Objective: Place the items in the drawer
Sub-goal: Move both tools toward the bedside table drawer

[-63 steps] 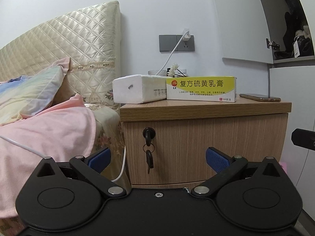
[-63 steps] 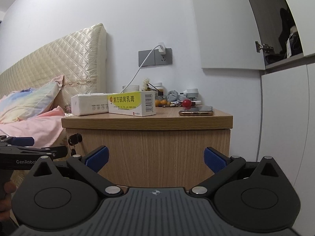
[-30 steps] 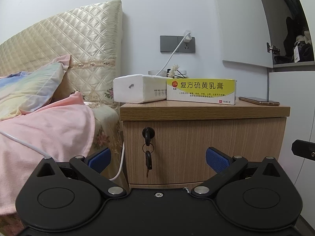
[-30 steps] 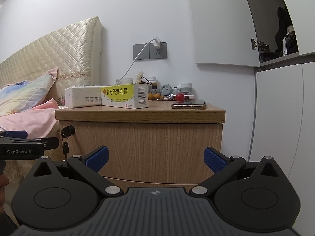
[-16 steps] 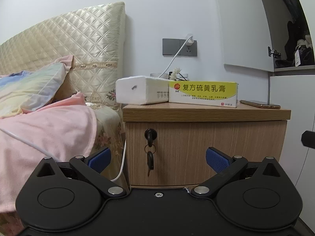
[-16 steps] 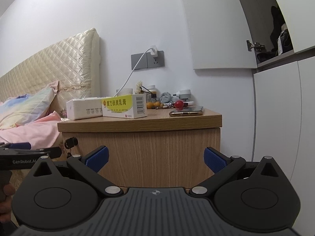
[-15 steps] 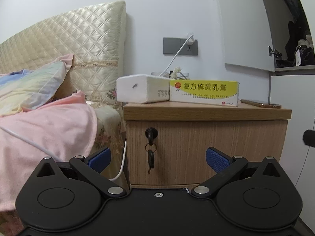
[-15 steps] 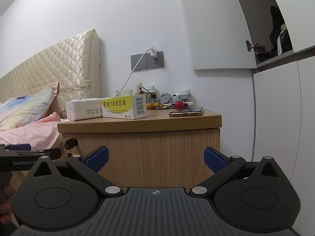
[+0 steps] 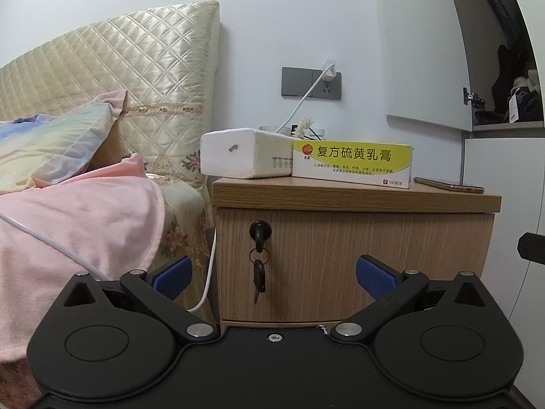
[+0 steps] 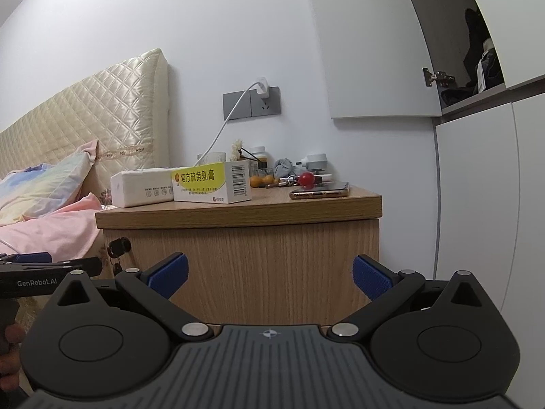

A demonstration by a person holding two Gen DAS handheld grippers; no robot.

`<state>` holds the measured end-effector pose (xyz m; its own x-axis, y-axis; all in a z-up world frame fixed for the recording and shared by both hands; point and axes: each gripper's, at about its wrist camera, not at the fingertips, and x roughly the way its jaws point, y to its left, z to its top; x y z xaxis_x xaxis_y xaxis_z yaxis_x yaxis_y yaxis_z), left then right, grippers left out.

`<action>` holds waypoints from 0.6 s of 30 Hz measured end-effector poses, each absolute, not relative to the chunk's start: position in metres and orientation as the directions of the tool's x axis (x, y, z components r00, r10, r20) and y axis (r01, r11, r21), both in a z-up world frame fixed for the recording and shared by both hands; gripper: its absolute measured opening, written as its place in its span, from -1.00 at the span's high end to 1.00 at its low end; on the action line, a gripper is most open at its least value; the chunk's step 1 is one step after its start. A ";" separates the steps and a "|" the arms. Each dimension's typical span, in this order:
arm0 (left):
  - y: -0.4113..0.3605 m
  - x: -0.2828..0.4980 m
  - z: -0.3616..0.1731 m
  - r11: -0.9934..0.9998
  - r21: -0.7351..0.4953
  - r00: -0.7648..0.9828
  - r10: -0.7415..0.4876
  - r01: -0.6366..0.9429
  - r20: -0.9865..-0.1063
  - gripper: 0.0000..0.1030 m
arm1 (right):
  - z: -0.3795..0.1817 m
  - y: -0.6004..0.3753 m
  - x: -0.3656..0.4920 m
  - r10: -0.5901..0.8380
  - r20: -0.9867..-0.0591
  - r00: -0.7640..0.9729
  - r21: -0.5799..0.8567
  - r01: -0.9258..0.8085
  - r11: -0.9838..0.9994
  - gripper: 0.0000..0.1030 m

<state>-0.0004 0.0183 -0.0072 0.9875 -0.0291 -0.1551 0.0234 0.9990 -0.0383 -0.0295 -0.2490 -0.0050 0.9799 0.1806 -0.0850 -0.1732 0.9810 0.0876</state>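
Observation:
A wooden nightstand stands ahead, its drawer front (image 9: 354, 259) shut, with a key (image 9: 260, 238) in the lock at its upper left. On top lie a white tissue pack (image 9: 243, 153), a yellow and white ointment box (image 9: 352, 165) and a phone (image 9: 449, 184). My left gripper (image 9: 274, 276) is open and empty, facing the drawer front by the key. My right gripper (image 10: 269, 277) is open and empty, facing the drawer front (image 10: 259, 266) further right. The box (image 10: 211, 182), tissue pack (image 10: 141, 187) and phone (image 10: 320, 191) show there too.
A bed with a pink blanket (image 9: 78, 218) and quilted headboard (image 9: 136, 102) is on the left. A white charger cable (image 9: 207, 283) hangs beside the nightstand. Small clutter (image 10: 289, 173) sits at the nightstand's back. White wardrobe doors (image 10: 477, 204) stand on the right.
Both views have shifted slightly; the nightstand sits a bit further right in the left wrist view. Both grippers stay open and empty.

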 end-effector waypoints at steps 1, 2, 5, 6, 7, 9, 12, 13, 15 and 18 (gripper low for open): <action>0.019 0.000 -0.007 0.999 -0.043 0.987 -0.034 0.027 -0.155 -0.99 | -0.005 -0.249 -0.030 0.180 -0.085 0.980 0.090 -0.173 0.981 -1.00; 0.020 0.000 -0.007 0.998 -0.047 0.988 -0.036 0.029 -0.153 -0.99 | -0.005 -0.250 -0.030 0.179 -0.084 0.980 0.091 -0.172 0.981 -1.00; 0.020 -0.001 -0.007 0.999 -0.035 0.990 -0.025 0.020 -0.140 -0.99 | -0.004 -0.252 -0.031 0.169 -0.082 0.982 0.095 -0.161 0.982 -1.00; 0.020 -0.001 -0.007 0.999 -0.032 0.990 -0.026 0.022 -0.136 -0.99 | -0.004 -0.252 -0.031 0.170 -0.084 0.982 0.097 -0.162 0.982 -1.00; 0.020 -0.001 -0.008 0.999 -0.034 0.991 -0.030 0.026 -0.133 -0.99 | -0.004 -0.253 -0.031 0.171 -0.085 0.982 0.099 -0.163 0.982 -1.00; 0.021 -0.001 -0.010 0.999 -0.041 0.991 -0.039 0.034 -0.128 -0.99 | -0.004 -0.253 -0.031 0.170 -0.085 0.982 0.098 -0.162 0.982 -1.00; 0.021 -0.001 -0.011 0.998 -0.049 0.992 -0.046 0.040 -0.119 -0.99 | -0.006 -0.257 -0.035 0.168 -0.079 0.983 0.094 -0.161 0.983 -1.00; 0.021 -0.002 -0.011 0.998 -0.049 0.992 -0.044 0.039 -0.114 -0.99 | -0.007 -0.258 -0.036 0.166 -0.079 0.983 0.091 -0.159 0.983 -1.00; 0.020 -0.002 -0.013 0.999 -0.044 0.994 -0.026 0.021 -0.102 -0.99 | -0.009 -0.258 -0.037 0.160 -0.079 0.984 0.081 -0.154 0.985 -1.00; 0.021 -0.003 -0.014 0.999 -0.048 0.995 -0.023 0.018 -0.095 -0.99 | -0.009 -0.257 -0.039 0.158 -0.082 0.984 0.069 -0.152 0.986 -1.00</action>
<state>-0.0033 0.0213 -0.0137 0.9952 -0.0226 -0.0949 0.0181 0.9987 -0.0483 -0.0390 -0.2569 -0.0091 0.9840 0.1579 -0.0825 -0.1524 0.9859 0.0686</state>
